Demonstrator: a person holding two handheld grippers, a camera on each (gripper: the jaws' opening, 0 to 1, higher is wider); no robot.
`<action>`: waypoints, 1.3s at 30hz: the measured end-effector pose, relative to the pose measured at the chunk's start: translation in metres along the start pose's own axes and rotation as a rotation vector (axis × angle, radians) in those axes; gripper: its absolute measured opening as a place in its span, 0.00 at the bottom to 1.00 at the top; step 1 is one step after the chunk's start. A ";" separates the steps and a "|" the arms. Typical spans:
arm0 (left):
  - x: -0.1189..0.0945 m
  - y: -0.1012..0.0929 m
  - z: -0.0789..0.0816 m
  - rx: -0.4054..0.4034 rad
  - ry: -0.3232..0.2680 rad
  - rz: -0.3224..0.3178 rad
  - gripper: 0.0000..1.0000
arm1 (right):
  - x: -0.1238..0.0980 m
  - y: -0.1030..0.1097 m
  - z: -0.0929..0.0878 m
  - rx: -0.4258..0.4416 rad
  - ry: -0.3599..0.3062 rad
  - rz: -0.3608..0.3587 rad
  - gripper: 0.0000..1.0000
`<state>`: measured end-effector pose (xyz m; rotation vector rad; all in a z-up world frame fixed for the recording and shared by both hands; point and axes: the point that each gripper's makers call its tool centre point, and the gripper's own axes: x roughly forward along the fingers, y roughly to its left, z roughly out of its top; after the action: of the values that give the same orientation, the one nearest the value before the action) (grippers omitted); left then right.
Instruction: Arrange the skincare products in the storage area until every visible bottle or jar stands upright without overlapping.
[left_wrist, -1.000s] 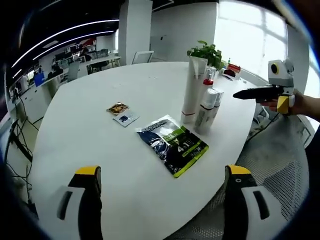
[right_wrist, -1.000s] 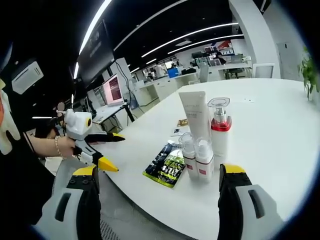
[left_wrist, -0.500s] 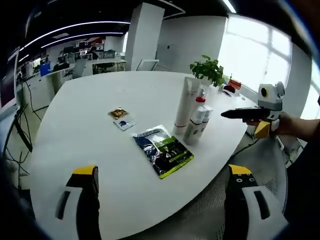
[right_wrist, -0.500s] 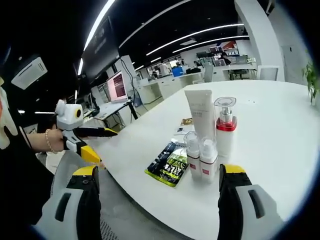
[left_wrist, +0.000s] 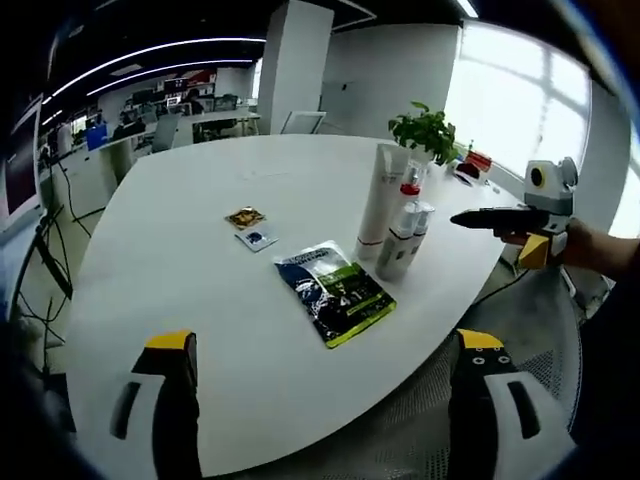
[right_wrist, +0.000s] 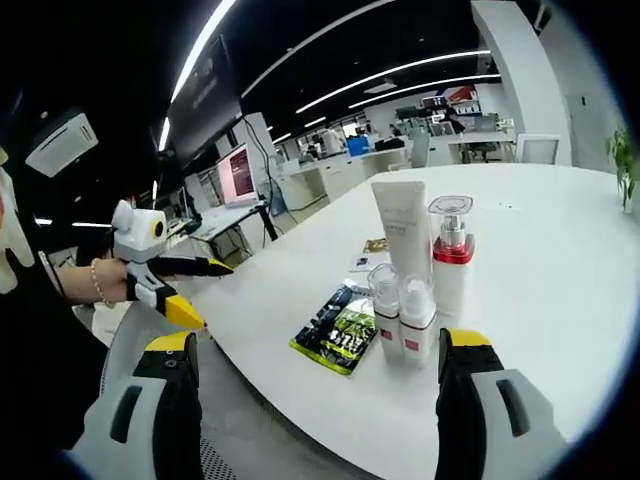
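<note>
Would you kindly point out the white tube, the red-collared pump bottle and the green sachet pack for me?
white tube (right_wrist: 403, 228): right gripper view, on the middle of its upright body.
red-collared pump bottle (right_wrist: 451, 252): right gripper view, on the red collar.
green sachet pack (left_wrist: 336, 291): left gripper view, on the centre of its flat face.

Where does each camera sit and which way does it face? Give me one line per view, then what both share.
Left gripper view: rides the left claw, facing across the white table; the right claw enters.
Right gripper view: rides the right claw, facing the bottle cluster; the left claw and a hand show.
Shared: table, bottles, green-black sachet.
</note>
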<state>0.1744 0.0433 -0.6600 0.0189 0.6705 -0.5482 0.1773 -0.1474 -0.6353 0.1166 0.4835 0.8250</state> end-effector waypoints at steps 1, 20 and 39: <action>0.001 0.000 0.001 -0.002 0.000 0.001 0.99 | 0.000 0.000 0.000 0.000 -0.001 0.000 1.00; 0.053 0.004 0.024 -0.046 0.037 -0.002 0.96 | -0.002 -0.007 -0.001 0.049 -0.011 -0.007 0.99; 0.120 0.041 0.058 -0.080 0.108 0.060 0.91 | -0.003 -0.011 -0.002 0.079 -0.014 -0.017 0.99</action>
<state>0.3062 0.0100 -0.6919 -0.0065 0.7949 -0.4643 0.1820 -0.1575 -0.6394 0.1905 0.5031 0.7884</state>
